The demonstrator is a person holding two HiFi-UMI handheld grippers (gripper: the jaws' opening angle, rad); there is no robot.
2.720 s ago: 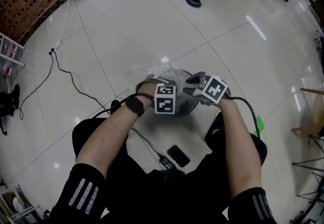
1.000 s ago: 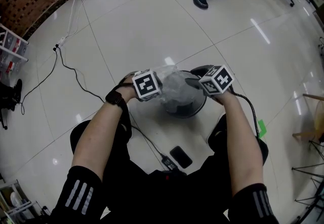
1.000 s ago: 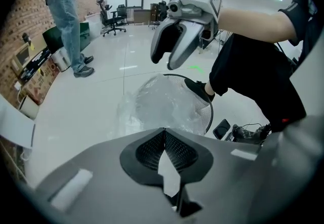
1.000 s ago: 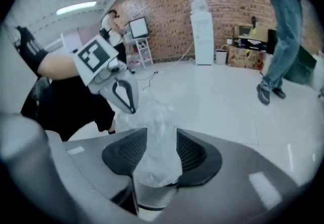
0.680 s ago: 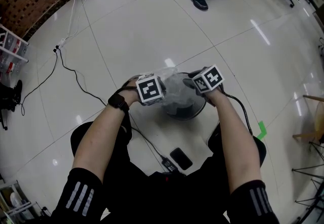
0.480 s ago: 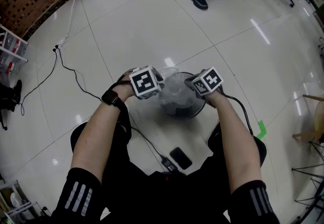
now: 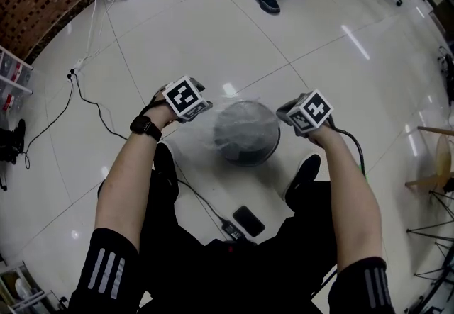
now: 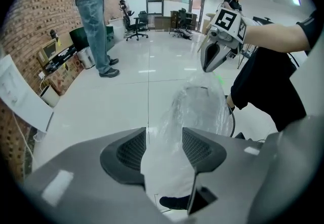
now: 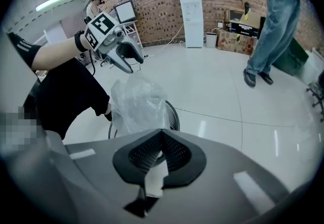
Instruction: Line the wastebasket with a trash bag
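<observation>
Much of the head view is pale tiled floor [image 7: 333,43], and the basket [image 7: 264,152] stands on it at the centre of the frame, just ahead of the person's knees. The clear bag [image 7: 237,125] lies bunched over the basket's mouth as a cloudy dome. Some film trails off the left side, and none of it is tucked down over the rim. What has changed is the spacing. Half a second ago both grippers crowded together just above the basket. Now they sit well apart, one at each side of it, so the bag's mouth has been drawn wider. The left gripper [image 8: 164,134], left of centre in the head view, has just been opening. Its jaws stand spread with a band of film running between them, but no pad visibly presses on it, so that side looks let go or about to slip free. The right gripper [image 9: 161,134], right of centre in the head view, has its jaws pressed together on a strip of the bag. I judge the lining to be under way but unfinished: the mouth is spread, yet its edge has still to be folded down round the rim. The left side will probably need a fresh grip first.
</observation>
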